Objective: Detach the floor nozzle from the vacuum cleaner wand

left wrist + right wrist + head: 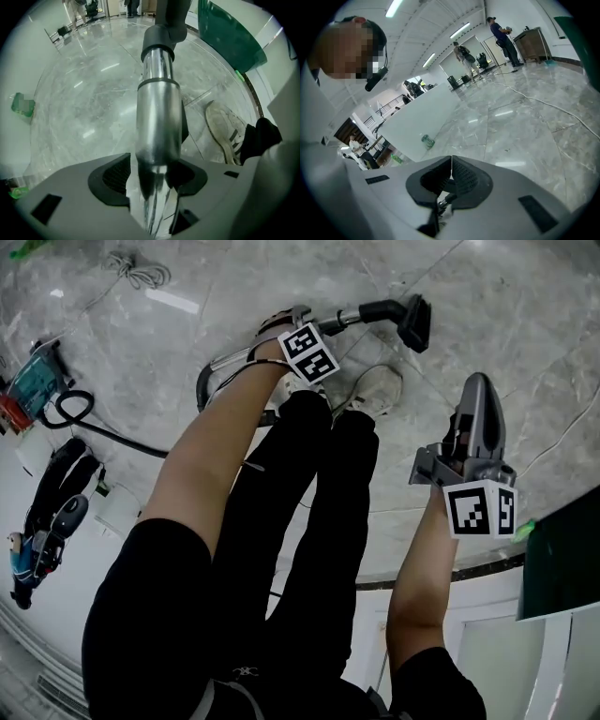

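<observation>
The silver vacuum wand lies on the marble floor just ahead of the person's feet. Its far end carries the black floor nozzle. My left gripper points straight down over the wand, a short way back from the nozzle. In the left gripper view the wand runs up between the jaws of this gripper, which stand wide apart, to a black collar. My right gripper hangs in the air at the right, away from the wand. Its jaws are shut with nothing in them.
The person's white shoes stand beside the wand. A black hose and another vacuum body lie at the left, and a coiled cord lies further off. A green panel stands at the right. People stand far across the room.
</observation>
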`<state>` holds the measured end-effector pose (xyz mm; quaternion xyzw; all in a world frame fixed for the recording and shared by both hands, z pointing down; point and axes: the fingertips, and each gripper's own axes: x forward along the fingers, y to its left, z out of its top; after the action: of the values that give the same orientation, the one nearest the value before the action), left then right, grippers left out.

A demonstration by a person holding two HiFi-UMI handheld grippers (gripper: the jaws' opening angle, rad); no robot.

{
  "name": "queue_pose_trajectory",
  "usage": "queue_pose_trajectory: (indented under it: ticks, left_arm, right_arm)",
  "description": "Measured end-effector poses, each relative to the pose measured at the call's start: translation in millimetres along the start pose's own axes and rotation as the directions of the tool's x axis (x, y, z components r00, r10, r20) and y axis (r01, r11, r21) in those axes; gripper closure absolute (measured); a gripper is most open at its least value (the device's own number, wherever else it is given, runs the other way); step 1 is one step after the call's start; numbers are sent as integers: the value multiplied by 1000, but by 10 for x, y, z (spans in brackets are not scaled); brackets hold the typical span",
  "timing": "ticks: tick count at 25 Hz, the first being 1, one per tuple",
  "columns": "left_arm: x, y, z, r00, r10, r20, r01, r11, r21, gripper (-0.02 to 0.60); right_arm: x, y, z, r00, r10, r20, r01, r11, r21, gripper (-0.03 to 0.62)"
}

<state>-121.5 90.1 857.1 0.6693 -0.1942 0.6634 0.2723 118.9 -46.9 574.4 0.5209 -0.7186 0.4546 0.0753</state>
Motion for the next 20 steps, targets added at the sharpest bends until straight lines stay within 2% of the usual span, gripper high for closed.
queue_pose_trajectory:
  ticks: [4,5,6,7,9,12,13,14,17,20]
  left_arm:
    - [207,-19,-46,1000,-21,-8,20,998,-63,365]
    - [220,-32,-49,999,-42,-9,41,997,-63,381]
    - [206,-52,-46,998,-62,-9,62,997,-45,443]
    - [169,-77,-36,997,-80,-5,80,997,-16,471]
    - [25,-139,17,992,-125,29,124,992,26,474]
    - [-367,-195,201,972,-189,138,183,982,51,476]
    - [-529,-198,284,963,-204,175,197,979,57,476]
    - [-692,-199,367,954,-217,208,209,976,62,476]
    - [-1189,-190,646,920,-255,298,236,967,96,476]
    - [-1724,-267,993,875,-292,387,248,955,160,476]
  right_arm:
    - [-38,-190,-156,999,-37,-4,37,999,26,577]
    - [-46,-207,-203,999,-41,-9,41,999,32,577]
    - [-53,-211,-258,999,-42,-17,42,998,36,577]
    - [-63,-199,-321,999,-37,-25,38,998,40,577]
    - [-99,-122,-457,999,1,-36,1,998,58,576]
    - [-196,118,-557,991,131,-4,-129,983,129,575]
    - [-220,195,-575,986,165,7,-164,974,155,545]
    - [-225,261,-602,983,184,9,-183,967,178,454]
    - [-102,447,-603,979,203,19,-202,950,238,263]
    - [47,684,-325,967,237,89,-253,921,295,209]
